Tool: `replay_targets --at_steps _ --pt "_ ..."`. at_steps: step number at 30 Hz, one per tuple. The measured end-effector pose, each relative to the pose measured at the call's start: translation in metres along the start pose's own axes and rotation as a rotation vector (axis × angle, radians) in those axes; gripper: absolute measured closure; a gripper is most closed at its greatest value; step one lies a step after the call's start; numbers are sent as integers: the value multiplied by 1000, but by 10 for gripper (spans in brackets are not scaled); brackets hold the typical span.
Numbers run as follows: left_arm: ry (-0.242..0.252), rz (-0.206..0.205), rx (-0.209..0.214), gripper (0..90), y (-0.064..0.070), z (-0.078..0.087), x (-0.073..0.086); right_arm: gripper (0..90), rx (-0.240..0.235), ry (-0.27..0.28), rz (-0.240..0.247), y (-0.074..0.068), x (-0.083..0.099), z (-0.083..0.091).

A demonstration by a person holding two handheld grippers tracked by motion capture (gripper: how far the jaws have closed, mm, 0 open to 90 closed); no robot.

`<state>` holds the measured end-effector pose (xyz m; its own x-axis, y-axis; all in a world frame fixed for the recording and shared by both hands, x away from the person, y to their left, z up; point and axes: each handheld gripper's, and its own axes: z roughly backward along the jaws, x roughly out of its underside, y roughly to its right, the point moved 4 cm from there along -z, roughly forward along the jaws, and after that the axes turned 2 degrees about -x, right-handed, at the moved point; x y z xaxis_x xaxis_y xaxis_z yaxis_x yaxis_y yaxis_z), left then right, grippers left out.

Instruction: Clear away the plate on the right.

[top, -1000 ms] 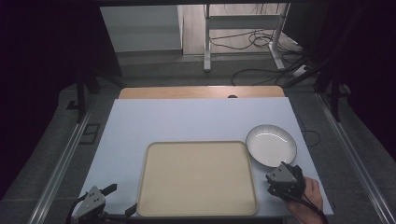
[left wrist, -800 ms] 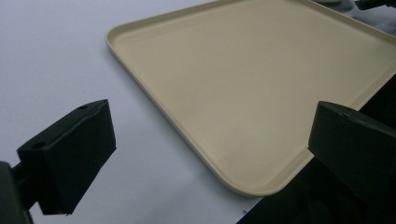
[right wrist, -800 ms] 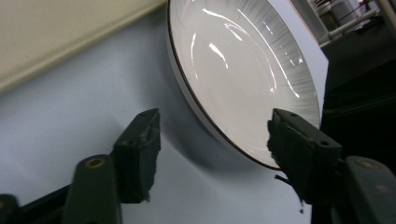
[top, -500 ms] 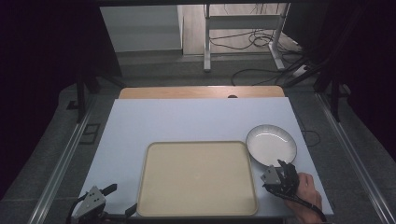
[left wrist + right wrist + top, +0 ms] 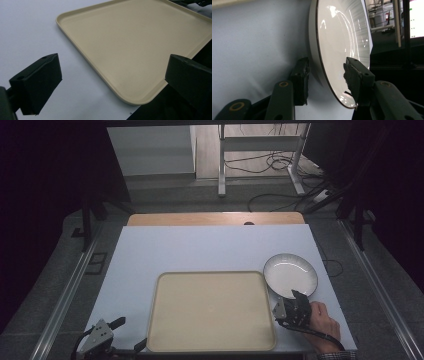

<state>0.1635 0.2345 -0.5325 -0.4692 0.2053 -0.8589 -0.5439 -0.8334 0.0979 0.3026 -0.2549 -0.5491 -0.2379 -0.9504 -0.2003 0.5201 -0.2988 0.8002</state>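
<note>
A white plate with a thin dark rim (image 5: 290,275) lies on the white table to the right of a beige tray (image 5: 212,310). At the plate's near edge, a hand holds my right gripper (image 5: 291,308). In the right gripper view the plate (image 5: 337,47) has its near rim between the jaws, one jaw under it and one over its inner face, and the right gripper (image 5: 325,80) looks open. My left gripper (image 5: 102,336) sits at the table's front left corner. In the left gripper view it (image 5: 112,82) stands wide open, facing the tray's near corner (image 5: 135,55).
The white table top (image 5: 200,250) stretches bare behind the tray, with a wooden strip (image 5: 215,218) at its far edge. Beyond it are a desk frame and cables (image 5: 280,175) on the floor. Metal rails (image 5: 65,295) run along both sides.
My right gripper has edged a little left and toward the plate's near rim. The plate, tray and left gripper have not moved.
</note>
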Motion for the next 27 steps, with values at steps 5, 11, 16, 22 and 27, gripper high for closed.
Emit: replay_targets --at_steps 5,11,16,22,27 --pt "-1 -1 0 4 0 0 0 597 18 -13 59 -4 -5 -4" --pt "-4 -3 0 4 0 -1 0 657 31 -25 136 -7 -10 -10" --pt "-5 -4 1 5 0 -1 0 702 34 -34 178 -10 -13 -13" --pt "-8 -6 3 5 1 -1 0 794 31 -51 221 -13 -17 -18" --pt "-8 -7 4 6 1 -1 0 805 24 -60 221 -12 -18 -18"
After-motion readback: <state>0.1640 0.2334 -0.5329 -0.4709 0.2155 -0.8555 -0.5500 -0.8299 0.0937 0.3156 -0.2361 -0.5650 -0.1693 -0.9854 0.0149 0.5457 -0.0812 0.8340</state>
